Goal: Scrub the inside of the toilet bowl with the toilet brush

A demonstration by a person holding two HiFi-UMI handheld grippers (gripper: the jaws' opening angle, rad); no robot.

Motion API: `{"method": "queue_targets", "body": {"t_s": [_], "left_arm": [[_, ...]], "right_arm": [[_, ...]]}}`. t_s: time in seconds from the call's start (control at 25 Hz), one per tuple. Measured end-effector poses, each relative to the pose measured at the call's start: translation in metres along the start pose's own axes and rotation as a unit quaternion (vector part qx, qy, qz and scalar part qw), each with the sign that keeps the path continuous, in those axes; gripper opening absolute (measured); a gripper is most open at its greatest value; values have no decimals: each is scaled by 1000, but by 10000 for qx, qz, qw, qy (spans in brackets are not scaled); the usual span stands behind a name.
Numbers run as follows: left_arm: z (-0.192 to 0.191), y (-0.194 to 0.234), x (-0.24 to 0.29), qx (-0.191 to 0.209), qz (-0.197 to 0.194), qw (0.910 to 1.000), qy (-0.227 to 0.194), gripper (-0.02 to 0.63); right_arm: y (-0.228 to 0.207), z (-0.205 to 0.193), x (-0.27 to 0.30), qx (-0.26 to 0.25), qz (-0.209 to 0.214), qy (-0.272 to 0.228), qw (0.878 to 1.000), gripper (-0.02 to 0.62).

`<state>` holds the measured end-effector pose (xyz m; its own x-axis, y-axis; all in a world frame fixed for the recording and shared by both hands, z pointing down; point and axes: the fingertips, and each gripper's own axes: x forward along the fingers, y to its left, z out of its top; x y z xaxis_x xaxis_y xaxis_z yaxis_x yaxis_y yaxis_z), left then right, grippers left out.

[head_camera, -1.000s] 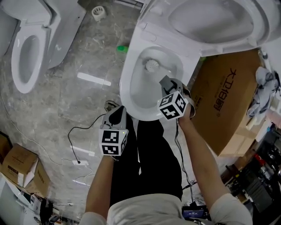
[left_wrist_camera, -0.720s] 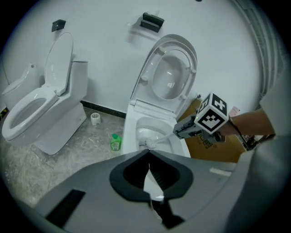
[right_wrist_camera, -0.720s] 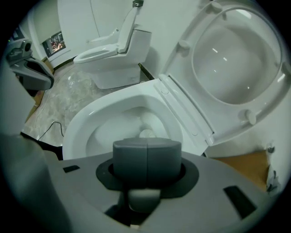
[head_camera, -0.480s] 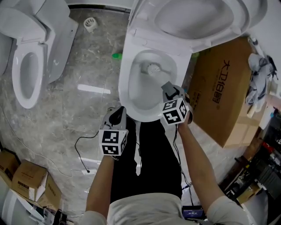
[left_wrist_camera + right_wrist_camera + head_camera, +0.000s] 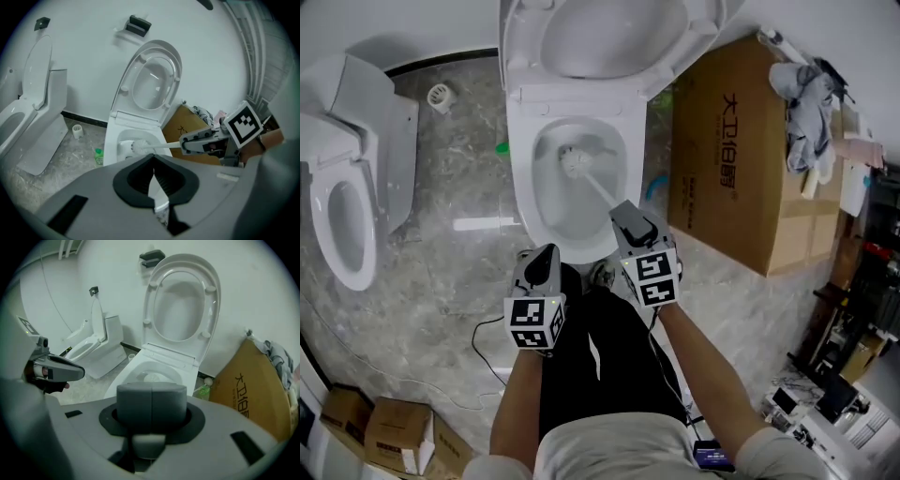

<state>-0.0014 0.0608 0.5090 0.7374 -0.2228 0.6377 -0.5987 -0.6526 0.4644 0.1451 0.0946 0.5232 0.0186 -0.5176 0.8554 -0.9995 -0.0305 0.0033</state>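
Note:
The white toilet (image 5: 525, 202) stands with its lid (image 5: 600, 33) raised. The toilet brush (image 5: 573, 161) has its white bristle head down in the bowl, toward the back. Its pale handle (image 5: 600, 190) slants up to my right gripper (image 5: 622, 214), which is shut on it above the bowl's front rim. In the left gripper view the brush (image 5: 138, 147) and right gripper (image 5: 206, 143) cross over the bowl. My left gripper (image 5: 546, 255) hangs shut and empty just left of the front rim, its pads (image 5: 161, 178) meeting. The right gripper view looks into the bowl (image 5: 152, 376); its own pads hide the handle.
A large cardboard box (image 5: 731, 150) stands tight against the toilet's right side with clothes (image 5: 806, 94) on top. A second toilet (image 5: 342, 216) is at the left. A green bottle (image 5: 502, 147) and a small white cup (image 5: 440, 94) sit on the marble floor between them. A cable (image 5: 483, 328) trails near my legs.
The head view has swung, so the toilet now stands square ahead. My right gripper has drawn back toward the front rim with the brush head still in the bowl. The left gripper has hardly moved.

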Motion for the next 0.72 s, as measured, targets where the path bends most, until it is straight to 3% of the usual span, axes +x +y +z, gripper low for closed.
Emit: {"method": "queue_targets", "body": {"t_s": [0.2, 0.72], "left_arm": [[14, -14, -6, 252, -47, 9996, -82, 9], [66, -101, -85, 825, 83, 9952, -526, 9]], "right_arm": [[-2, -1, -28, 480, -221, -377, 9979, 144], [-8, 19, -166, 692, -202, -1095, 9914, 144]]}}
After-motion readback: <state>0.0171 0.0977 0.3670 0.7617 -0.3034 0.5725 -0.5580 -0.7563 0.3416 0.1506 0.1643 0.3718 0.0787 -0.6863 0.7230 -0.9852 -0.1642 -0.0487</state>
